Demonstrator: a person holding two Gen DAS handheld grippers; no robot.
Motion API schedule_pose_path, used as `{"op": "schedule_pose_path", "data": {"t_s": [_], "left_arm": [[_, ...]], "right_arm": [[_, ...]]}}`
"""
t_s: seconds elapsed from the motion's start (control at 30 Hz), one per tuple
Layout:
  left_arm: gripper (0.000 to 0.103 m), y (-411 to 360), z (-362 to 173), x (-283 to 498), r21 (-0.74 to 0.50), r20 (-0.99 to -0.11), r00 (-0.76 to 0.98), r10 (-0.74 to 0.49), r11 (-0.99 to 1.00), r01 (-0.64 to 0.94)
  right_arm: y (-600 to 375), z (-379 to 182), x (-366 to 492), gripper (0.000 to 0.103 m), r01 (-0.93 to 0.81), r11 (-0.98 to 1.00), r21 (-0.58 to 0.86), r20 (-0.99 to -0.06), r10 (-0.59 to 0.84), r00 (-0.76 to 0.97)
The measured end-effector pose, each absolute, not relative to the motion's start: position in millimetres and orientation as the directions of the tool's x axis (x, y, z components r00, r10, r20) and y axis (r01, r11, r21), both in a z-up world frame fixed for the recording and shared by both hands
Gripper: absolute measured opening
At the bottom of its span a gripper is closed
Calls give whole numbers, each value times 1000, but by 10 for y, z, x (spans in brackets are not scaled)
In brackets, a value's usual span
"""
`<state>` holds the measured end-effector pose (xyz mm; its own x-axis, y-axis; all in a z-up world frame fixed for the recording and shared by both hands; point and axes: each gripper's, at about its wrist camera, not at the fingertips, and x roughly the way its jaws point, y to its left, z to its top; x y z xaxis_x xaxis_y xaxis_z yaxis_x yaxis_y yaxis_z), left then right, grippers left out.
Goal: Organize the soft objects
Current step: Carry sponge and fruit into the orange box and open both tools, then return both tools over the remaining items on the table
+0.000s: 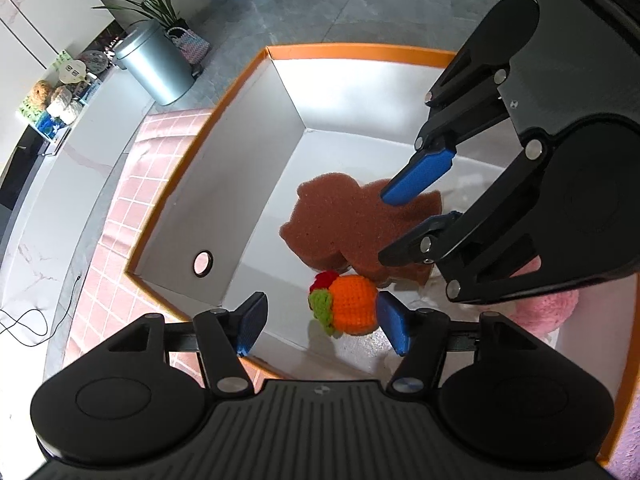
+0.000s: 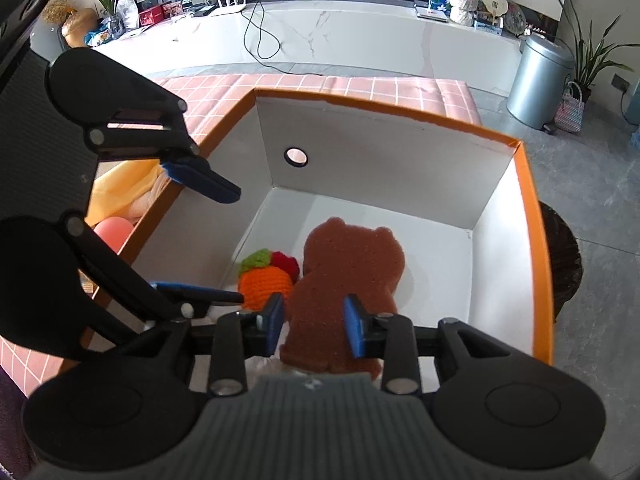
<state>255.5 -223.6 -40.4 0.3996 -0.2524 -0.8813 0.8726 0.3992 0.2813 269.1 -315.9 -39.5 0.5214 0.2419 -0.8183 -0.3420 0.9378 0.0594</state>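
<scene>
Left wrist view looks down into the orange-rimmed box (image 1: pixel 360 51) with white inner walls, sitting on a pink checked cloth (image 1: pixel 120 208). Both grippers hang over its interior.

On the box floor, largest item first: the brown bear-shaped sponge (image 1: pixel 344 224) lies flat, head toward the far wall with the round hole (image 2: pixel 296 156), feet toward the right gripper (image 2: pixel 315 326). Its long axis runs straight along that gripper's forward line. In the right wrist view the blue pads (image 2: pixel 354 330) stand on either side of the sponge's lower body with a gap between pad and foam – jaws parted, nothing held. Whether the sponge has just been let go or is about to be taken, I cannot tell.

Next down: the crocheted orange fruit (image 1: pixel 354 308) with green leaves and a red bit, touching the sponge's side near its feet, close to the near-left corner. The left gripper (image 1: pixel 324 324) is spread wide and empty; the fruit sits just ahead between its fingers, nearer the right-hand pad, almost touching.

Judgement – the left gripper is nearer the fruit, the right nearer the sponge.

A pink plush (image 1: pixel 548 308) shows under the right gripper's body; it is mostly hidden.
</scene>
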Motion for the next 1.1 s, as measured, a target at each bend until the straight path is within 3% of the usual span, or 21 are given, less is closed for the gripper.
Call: {"op": "schedule_pose_path", "data": {"t_s": [0.37,0.43,0.57,0.63,0.8,1.1], "left_arm": [[73,-1926,-87,2282,257,-833,433,-346,451,855],[73,-1804,-2,2218,228,-808,445,-386,492,840],[73,-1493,134,2043,150,-749,467,-471,566,811],[74,-1324,184,1916,135,-712,502,-491,606,784],[78,-805,203,1593,31,-618,579,-532,719,694],[88,42,51,1102,-54,-536,741,-405,892,449]], "right_arm": [[-3117,-103,2420,59,-278,961,3,-785,174,595],[-3093,-44,2331,68,-252,968,-7,-764,158,626],[-2972,82,2102,74,-221,975,-29,-707,136,694],[-2869,136,1967,89,-210,977,-48,-667,125,735],[-2570,254,1659,99,-194,980,-50,-586,129,800],[-1833,251,1327,100,-239,971,-34,-518,187,835]]}}
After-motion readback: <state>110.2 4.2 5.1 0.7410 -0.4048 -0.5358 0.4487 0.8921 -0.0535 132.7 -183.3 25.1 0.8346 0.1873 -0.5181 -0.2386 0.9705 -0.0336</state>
